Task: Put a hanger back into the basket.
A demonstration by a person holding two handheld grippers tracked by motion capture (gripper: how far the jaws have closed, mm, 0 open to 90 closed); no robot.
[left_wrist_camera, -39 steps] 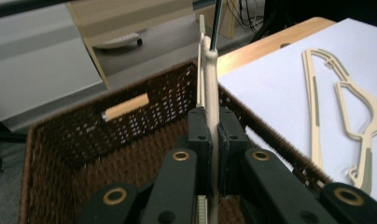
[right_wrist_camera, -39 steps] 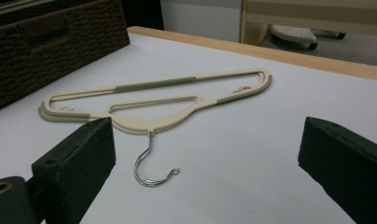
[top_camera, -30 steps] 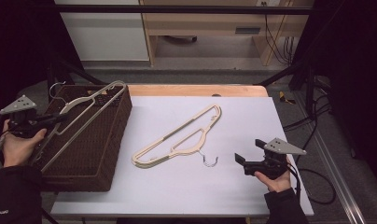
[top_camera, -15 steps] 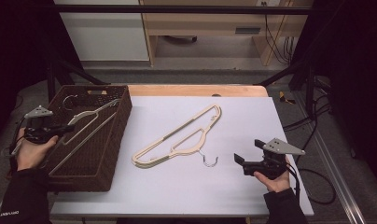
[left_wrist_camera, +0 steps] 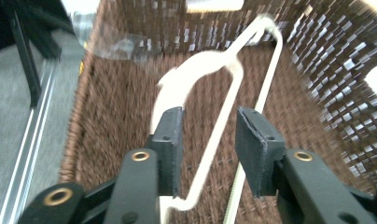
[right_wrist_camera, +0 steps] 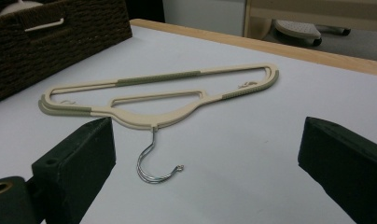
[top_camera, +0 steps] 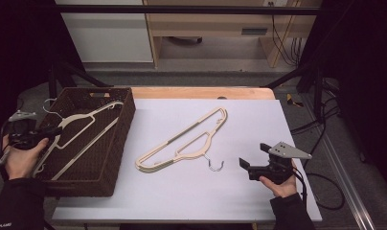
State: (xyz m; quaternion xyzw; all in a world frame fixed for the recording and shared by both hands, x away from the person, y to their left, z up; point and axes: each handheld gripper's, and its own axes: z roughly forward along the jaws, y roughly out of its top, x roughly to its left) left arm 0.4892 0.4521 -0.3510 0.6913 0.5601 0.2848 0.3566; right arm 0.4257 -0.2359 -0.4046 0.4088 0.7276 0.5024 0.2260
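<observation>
A cream hanger (top_camera: 81, 129) lies slanted inside the brown wicker basket (top_camera: 127, 124) at the table's left. My left gripper (top_camera: 52, 130) is at the basket's left side, by the hanger's neck. In the left gripper view its jaws (left_wrist_camera: 209, 135) have just been opening; the hanger's thin bar (left_wrist_camera: 224, 116) runs between them with gaps on both sides. Another cream hanger (top_camera: 182, 141) with a metal hook (top_camera: 214, 166) lies flat mid-table. My right gripper (top_camera: 243, 165) hovers at the front right, open wide, facing that hook (right_wrist_camera: 154, 168).
The white table top (top_camera: 258, 124) has a wooden strip (top_camera: 196, 92) along its far edge. The basket's wall (right_wrist_camera: 60, 37) stands left of the flat hanger (right_wrist_camera: 163, 100). Cables and a black frame run along the floor on the right.
My left gripper came down and towards the left, lowering the hanger into the basket, and its jaws have parted. The right gripper and the hanger on the table stayed put.
</observation>
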